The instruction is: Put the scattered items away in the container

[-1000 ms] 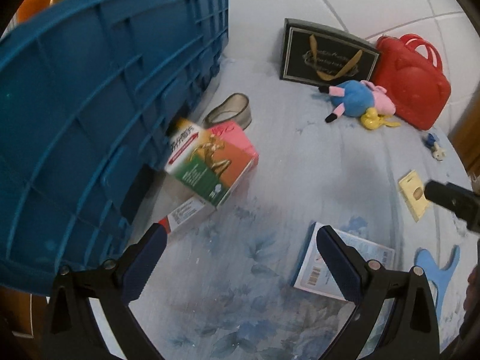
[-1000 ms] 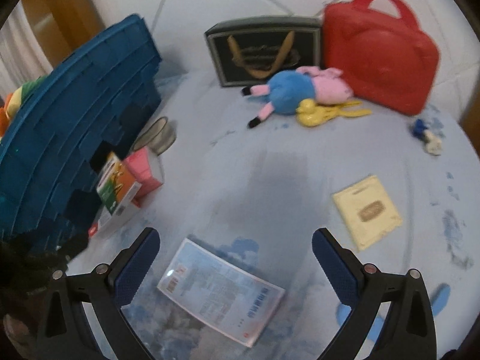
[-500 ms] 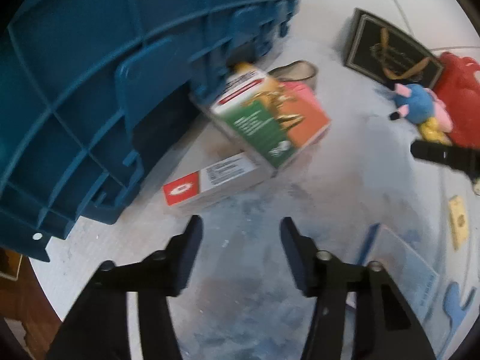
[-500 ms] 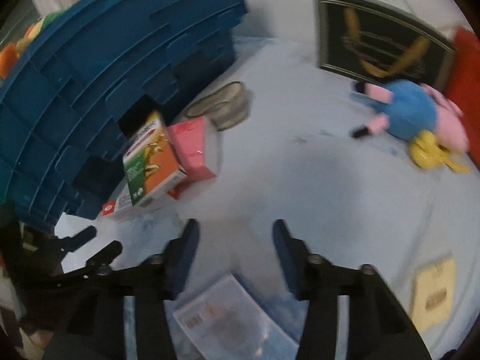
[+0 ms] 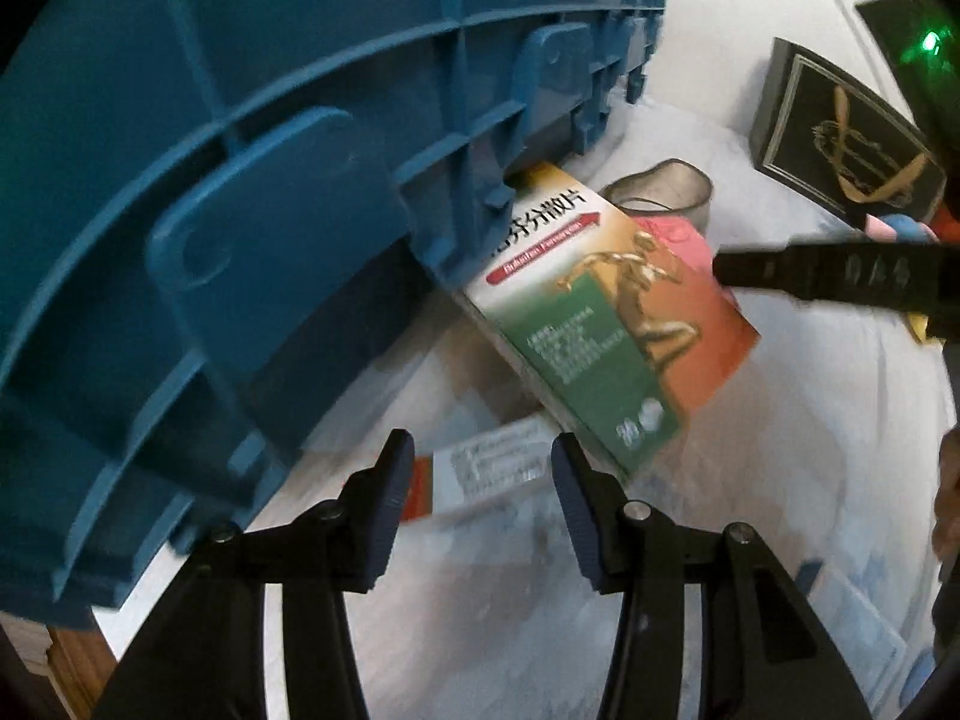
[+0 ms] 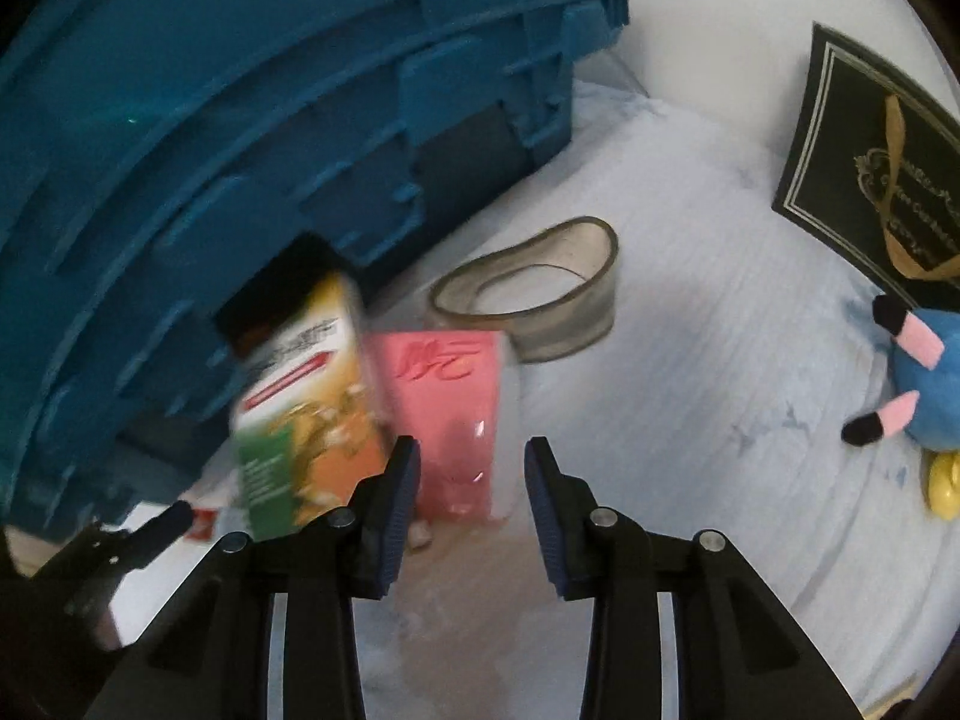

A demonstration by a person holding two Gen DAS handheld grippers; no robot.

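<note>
A big blue crate [image 5: 252, 192] stands at the left, also seen in the right wrist view [image 6: 240, 138]. A green and orange box [image 5: 606, 324] leans against it, on top of a flat white and red box [image 5: 480, 468]. My left gripper [image 5: 480, 468] is open with its fingers on either side of the flat box's end. A pink box [image 6: 450, 414] lies beside the green box [image 6: 300, 420]. My right gripper [image 6: 471, 474] is open with its tips at the near end of the pink box, nothing held.
A grey tape ring [image 6: 534, 294] lies behind the pink box. A black gift bag [image 6: 876, 168] stands at the back right. A blue and pink plush toy [image 6: 912, 372] with a yellow toy lies at the right. The surface is a pale floral cloth [image 6: 690, 420].
Both grippers have moved forward and left toward the boxes by the crate and have narrowed their opening. The boxes now fill the near field.
</note>
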